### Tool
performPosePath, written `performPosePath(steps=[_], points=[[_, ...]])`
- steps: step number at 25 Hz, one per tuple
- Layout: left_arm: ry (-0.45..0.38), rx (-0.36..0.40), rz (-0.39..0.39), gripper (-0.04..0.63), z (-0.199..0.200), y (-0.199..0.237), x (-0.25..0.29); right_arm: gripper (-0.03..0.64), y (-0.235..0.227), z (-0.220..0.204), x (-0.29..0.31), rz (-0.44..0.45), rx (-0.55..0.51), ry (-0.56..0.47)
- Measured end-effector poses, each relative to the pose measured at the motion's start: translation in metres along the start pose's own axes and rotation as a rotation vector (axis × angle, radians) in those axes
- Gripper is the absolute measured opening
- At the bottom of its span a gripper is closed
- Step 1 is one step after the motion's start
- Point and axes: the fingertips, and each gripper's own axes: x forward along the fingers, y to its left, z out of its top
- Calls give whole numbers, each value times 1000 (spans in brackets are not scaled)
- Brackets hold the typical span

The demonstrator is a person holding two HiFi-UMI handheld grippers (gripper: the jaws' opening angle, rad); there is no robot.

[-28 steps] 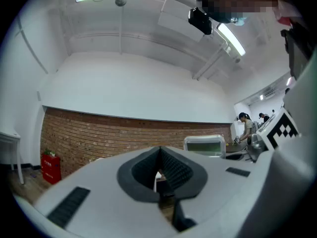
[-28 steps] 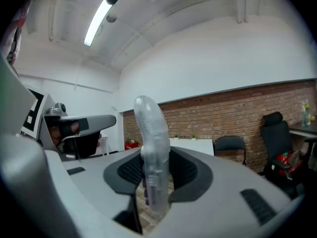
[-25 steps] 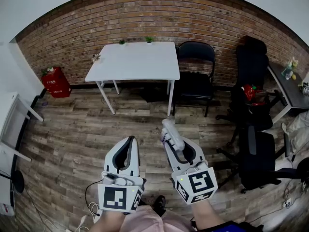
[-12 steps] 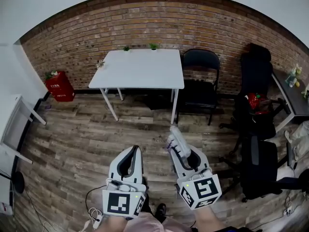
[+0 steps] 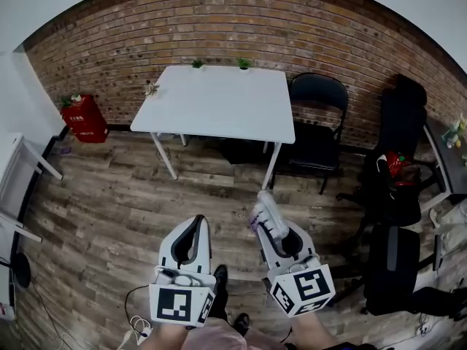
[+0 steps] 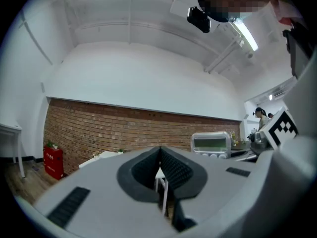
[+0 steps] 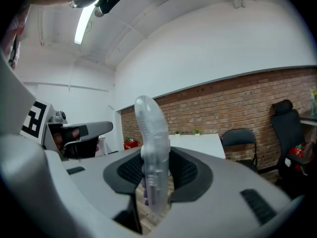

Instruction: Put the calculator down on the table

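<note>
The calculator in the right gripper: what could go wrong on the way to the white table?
1. The right gripper pinches the calculator by one end only; most of it sticks out past the jaws, so it might pivot or slip.
2. The white table is across the floor, and a cable lies by the person's feet: a possible trip.

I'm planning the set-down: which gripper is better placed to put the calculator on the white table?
Right. The right gripper is shut on the calculator and aimed toward the white table ahead. The left gripper is shut on nothing, so it would need a handover first.
</note>
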Motion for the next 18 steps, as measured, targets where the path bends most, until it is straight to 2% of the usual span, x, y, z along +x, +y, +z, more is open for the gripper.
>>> performPosePath(steps=[4,9,18], points=[[16,7,-10,11,-3,37,45,135,-8,11,60,-3,1,8],[-17,26,-10,11,10,78,94,135,-21,31,118,-22,-17,-5],[-36,32,-36,11,16,118,154,135,-45,60,178,-64,-33,-37]])
